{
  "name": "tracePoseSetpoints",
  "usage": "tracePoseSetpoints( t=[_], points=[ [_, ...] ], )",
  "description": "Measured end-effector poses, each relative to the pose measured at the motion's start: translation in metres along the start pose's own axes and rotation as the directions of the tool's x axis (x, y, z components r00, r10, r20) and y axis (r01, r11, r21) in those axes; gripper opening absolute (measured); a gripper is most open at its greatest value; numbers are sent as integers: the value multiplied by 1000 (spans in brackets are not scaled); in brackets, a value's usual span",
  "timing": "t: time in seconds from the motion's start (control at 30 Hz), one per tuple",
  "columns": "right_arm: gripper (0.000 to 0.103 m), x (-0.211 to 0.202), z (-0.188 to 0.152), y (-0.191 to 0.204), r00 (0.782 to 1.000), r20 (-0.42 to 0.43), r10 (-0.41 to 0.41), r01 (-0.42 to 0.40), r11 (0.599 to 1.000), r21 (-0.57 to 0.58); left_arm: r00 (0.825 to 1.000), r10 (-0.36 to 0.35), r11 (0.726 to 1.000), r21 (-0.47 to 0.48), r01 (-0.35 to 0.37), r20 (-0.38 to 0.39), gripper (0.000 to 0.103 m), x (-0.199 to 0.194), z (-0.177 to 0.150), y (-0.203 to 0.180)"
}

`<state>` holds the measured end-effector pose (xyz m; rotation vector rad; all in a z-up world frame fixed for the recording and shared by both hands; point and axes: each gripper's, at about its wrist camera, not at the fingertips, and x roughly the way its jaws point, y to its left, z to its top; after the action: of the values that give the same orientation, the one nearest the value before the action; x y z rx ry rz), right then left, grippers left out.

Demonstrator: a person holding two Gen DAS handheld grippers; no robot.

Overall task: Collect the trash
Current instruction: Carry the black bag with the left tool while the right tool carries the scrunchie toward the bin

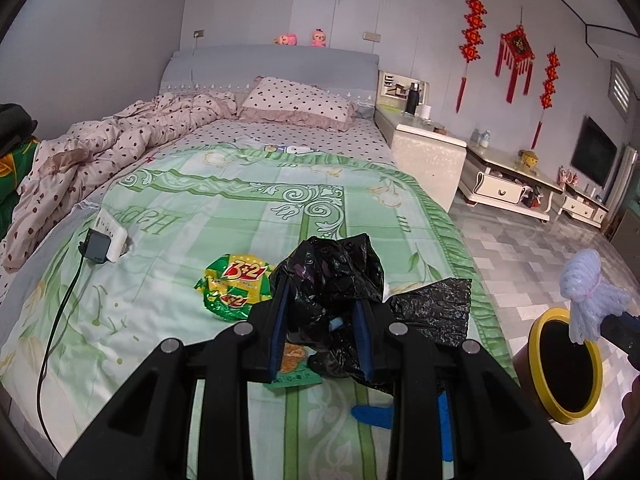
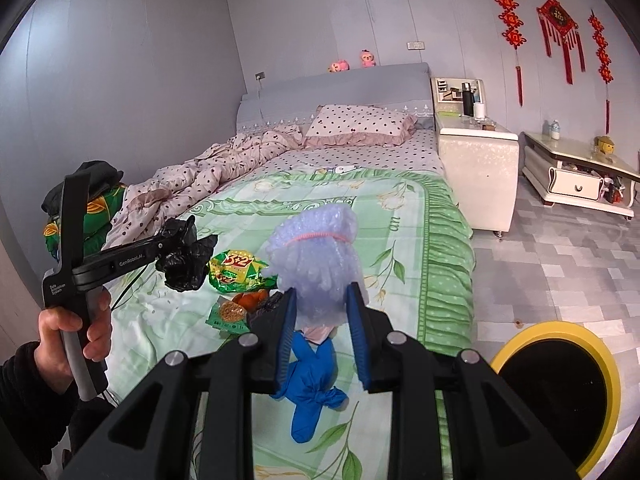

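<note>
I have a piece of trash in each gripper, both lifted clear of the bed (image 2: 400, 240). The left gripper (image 1: 322, 320) has its jaws pinching a crumpled black plastic bag (image 1: 332, 268); part of it hangs loose to the right, so I judge the hold to be on a fold rather than on the bulk. The right gripper (image 2: 322, 322) has its jaws pressed against the lower end of a bubble-wrap bundle (image 2: 314, 256) tied with a pink band.

The yellow-rimmed bin (image 2: 560, 392) stands on the floor beside the bed, low on my right. The step in hand, as I read it, is carrying both pieces over to it. To do that well I would bring the right one over the bin's mouth first, since it is nearer, and spread those jaws only once the bundle is fully above the opening. The black bag is light and floppy, so I would move it slowly to keep the loose flap from catching on anything.

A green-and-yellow snack wrapper (image 1: 234, 286), a small green packet (image 2: 228, 314) and a knotted blue glove (image 2: 310, 396) still lie on the bedcover.
</note>
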<state>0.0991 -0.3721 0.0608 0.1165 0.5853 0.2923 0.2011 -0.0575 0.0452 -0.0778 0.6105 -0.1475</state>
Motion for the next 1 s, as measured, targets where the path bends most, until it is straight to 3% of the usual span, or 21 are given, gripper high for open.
tracePoseSetpoints(
  t=[0.53,1.0],
  points=[
    [24,-60,21,-55,989,102,-111,105,993,58,987,-157,985,75,155,18,27,-20,28,-107],
    [24,-110,29,-105,959,164,-231,213,970,122,966,-260,959,120,258,1,27,-24,40,-191]
  ],
)
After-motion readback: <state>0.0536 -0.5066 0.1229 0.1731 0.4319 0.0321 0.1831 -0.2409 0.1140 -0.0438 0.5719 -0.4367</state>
